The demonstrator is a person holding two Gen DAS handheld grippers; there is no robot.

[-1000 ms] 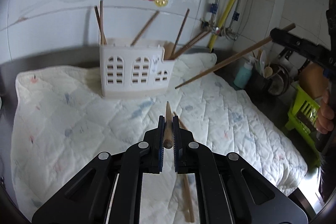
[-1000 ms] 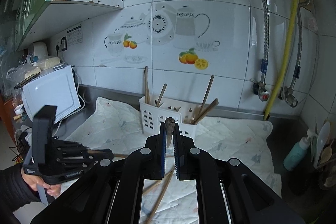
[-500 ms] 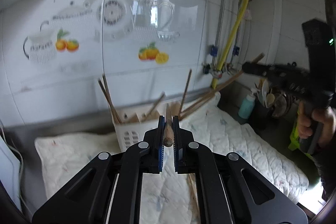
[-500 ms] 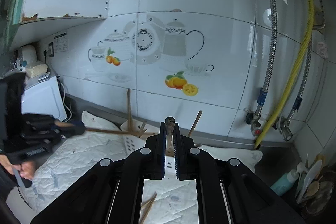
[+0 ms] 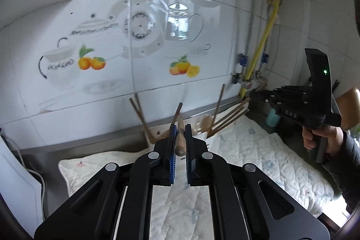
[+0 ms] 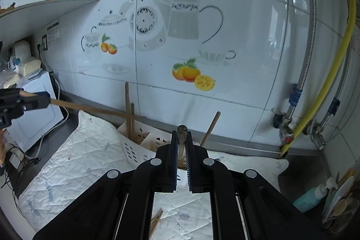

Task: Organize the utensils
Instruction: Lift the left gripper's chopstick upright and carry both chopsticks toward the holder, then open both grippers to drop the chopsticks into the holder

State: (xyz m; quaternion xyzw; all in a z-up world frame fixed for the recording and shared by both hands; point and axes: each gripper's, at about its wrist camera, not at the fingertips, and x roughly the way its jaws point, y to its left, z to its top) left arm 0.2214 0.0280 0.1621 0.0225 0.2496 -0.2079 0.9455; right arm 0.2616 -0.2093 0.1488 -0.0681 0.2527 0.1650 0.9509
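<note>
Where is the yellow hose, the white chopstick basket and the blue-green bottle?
yellow hose (image 6: 324, 84), right wrist view, middle of its length.
white chopstick basket (image 6: 135, 147), right wrist view, slotted side wall.
blue-green bottle (image 6: 308, 197), right wrist view, its body.

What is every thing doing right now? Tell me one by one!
left gripper: shut on a wooden chopstick.
right gripper: shut on another wooden chopstick.
white utensil holder: upright on the quilted mat, chopsticks leaning inside.
loose chopsticks: lying flat on the mat.
teal bottle: standing, cap on.
</note>
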